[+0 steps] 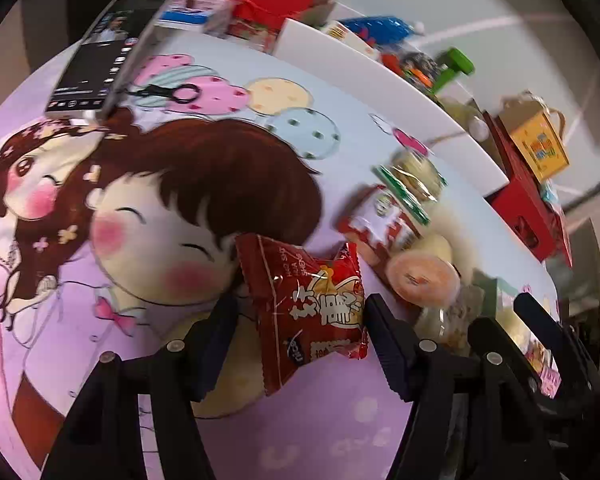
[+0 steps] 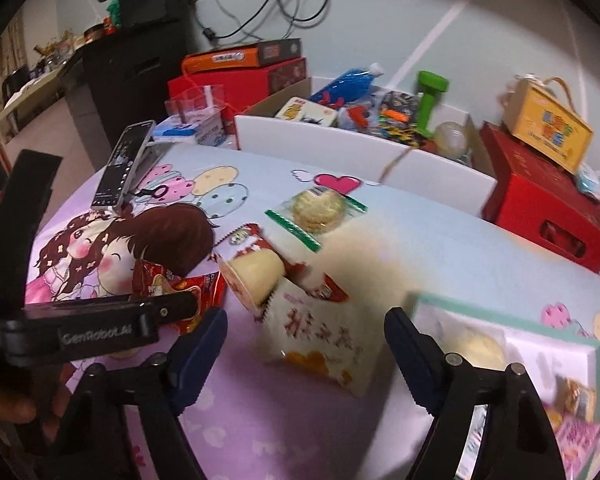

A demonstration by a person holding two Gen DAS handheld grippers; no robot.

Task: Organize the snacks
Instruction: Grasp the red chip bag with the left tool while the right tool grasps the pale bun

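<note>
A red snack packet point(image 1: 312, 312) lies on the cartoon tablecloth between the fingers of my left gripper point(image 1: 296, 340), which is open around it. It also shows in the right wrist view point(image 2: 172, 284), partly behind the left gripper's body. My right gripper point(image 2: 304, 356) is open over a white and orange snack packet point(image 2: 324, 340). Nearby lie a pile of snacks: a clear cookie bag with green edges point(image 2: 316, 212), a red and white packet point(image 2: 252, 244) and a yellow jelly cup point(image 2: 256, 272). A white tray with a green rim point(image 2: 512, 332) holds some snacks at the right.
A phone point(image 2: 120, 164) leans on a stand at the table's far left. A white box of toys point(image 2: 352, 140) stands along the far edge, with red boxes point(image 2: 540, 200) and a yellow carton point(image 2: 548, 124) at the right. A black cabinet point(image 2: 132, 68) stands behind.
</note>
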